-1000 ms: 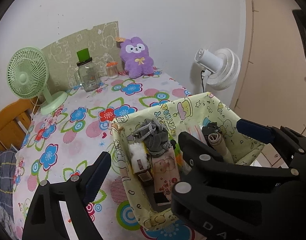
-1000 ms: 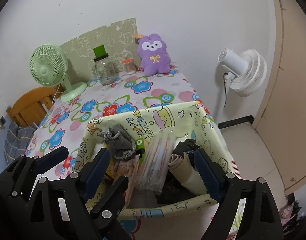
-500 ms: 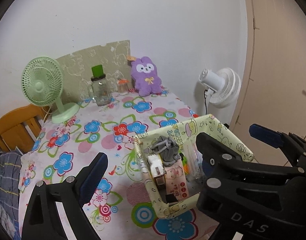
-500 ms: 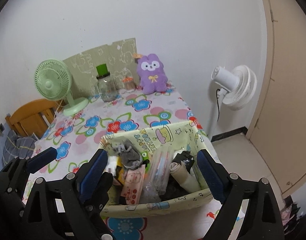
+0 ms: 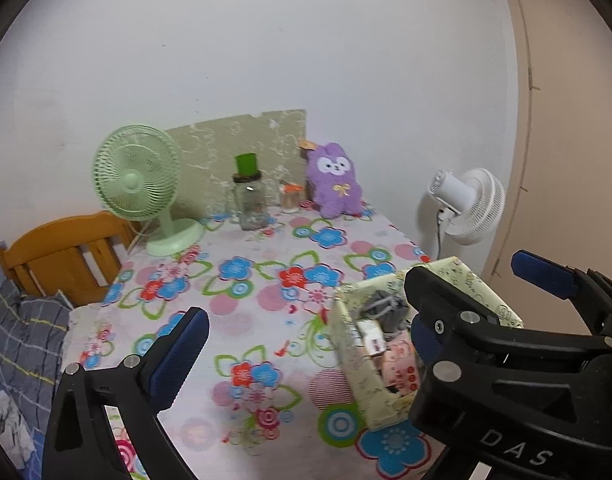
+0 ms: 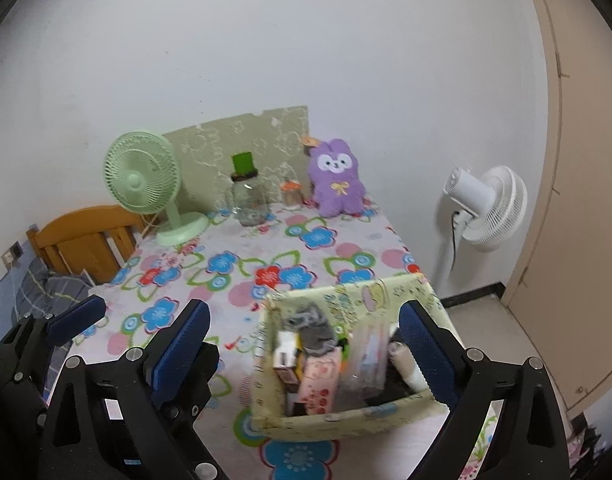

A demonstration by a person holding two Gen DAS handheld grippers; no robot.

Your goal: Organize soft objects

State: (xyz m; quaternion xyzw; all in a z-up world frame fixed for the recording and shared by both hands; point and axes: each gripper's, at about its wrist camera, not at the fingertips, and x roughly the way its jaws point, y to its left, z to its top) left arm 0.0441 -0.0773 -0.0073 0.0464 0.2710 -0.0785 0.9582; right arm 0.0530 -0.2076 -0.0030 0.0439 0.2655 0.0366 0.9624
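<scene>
- Pulled back from fabric basket [image 6: 346,416], now farther away at near desk [image 5: 265,248] edge.
- Left tongs [image 5: 338,344] and right tongs [image 6: 306,344] released, empty.
- Purple plush [image 6: 337,178] untouched against far wall.

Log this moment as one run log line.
left gripper: open, empty | right gripper: open, empty | basket: full, near table edge | plush toy: upright by back wall

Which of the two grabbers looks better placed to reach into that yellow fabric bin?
Probably the right gripper: its open fingers frame the fabric bin straight ahead. The left gripper, also open, has the bin off to its right side.
</scene>
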